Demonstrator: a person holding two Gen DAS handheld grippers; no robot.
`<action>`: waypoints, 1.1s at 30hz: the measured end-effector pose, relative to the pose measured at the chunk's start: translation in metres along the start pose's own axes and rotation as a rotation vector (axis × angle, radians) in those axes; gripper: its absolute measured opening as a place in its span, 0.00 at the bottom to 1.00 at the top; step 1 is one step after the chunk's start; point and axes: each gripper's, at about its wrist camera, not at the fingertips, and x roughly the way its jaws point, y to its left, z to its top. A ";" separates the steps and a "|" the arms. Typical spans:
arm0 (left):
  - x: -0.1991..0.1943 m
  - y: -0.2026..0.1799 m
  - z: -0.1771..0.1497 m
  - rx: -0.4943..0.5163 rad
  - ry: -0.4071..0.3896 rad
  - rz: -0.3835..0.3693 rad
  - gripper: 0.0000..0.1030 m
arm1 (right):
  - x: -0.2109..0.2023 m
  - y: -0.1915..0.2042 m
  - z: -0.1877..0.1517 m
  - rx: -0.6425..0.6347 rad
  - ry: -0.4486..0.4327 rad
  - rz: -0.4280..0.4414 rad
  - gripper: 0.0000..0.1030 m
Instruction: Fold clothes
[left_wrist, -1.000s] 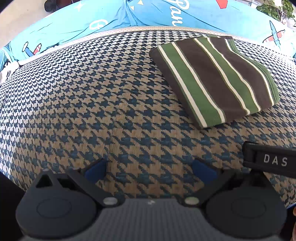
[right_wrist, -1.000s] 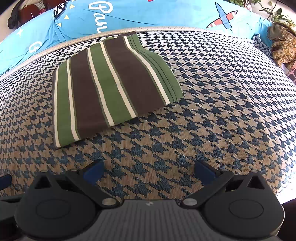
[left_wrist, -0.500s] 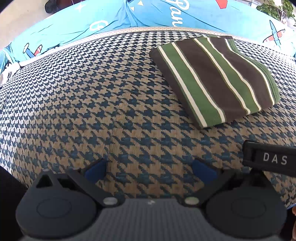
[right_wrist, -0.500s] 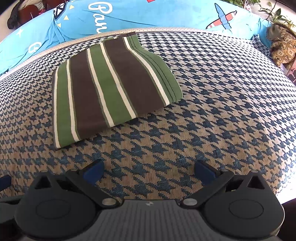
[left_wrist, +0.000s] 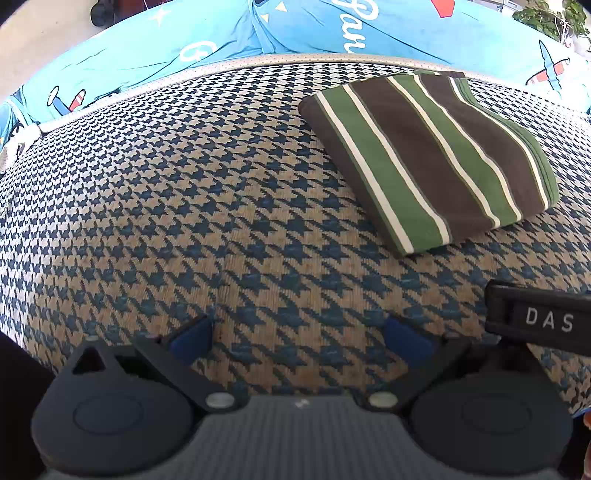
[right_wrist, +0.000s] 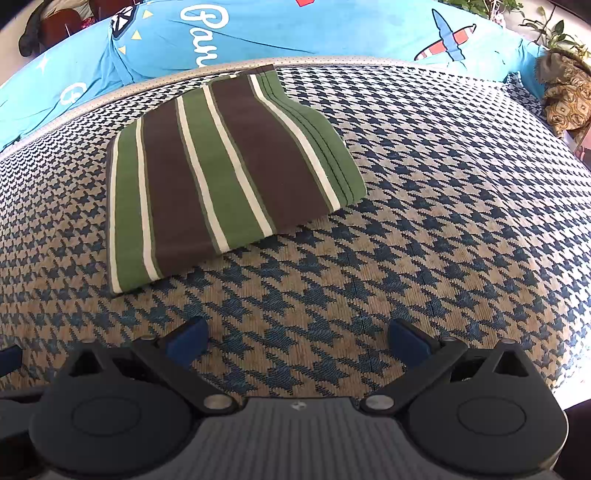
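One folded striped garment (right_wrist: 225, 177) lying flat, stripes running away, perhaps angled left.

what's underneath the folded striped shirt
The striped shirt lies flat on the houndstooth cover, which shows all around it. Anything between its folded layers is hidden.

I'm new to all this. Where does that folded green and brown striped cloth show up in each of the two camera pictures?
Left wrist view: the folded striped cloth lies upper right, flat on the houndstooth cover.
Right wrist view: the same cloth lies upper left of centre, on that cover.
Shared landmark: the blue printed bedding just past the cloth's far edge, across the top of both pictures.
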 end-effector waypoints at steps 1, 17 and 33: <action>0.000 0.000 0.000 0.000 0.000 0.001 1.00 | 0.001 0.002 0.000 0.000 0.001 0.000 1.00; -0.006 -0.003 -0.019 -0.003 -0.039 0.014 1.00 | 0.009 0.011 0.004 0.001 -0.003 -0.003 1.00; -0.007 -0.007 -0.018 -0.002 -0.027 0.020 1.00 | 0.007 0.006 0.001 -0.001 -0.006 0.010 1.00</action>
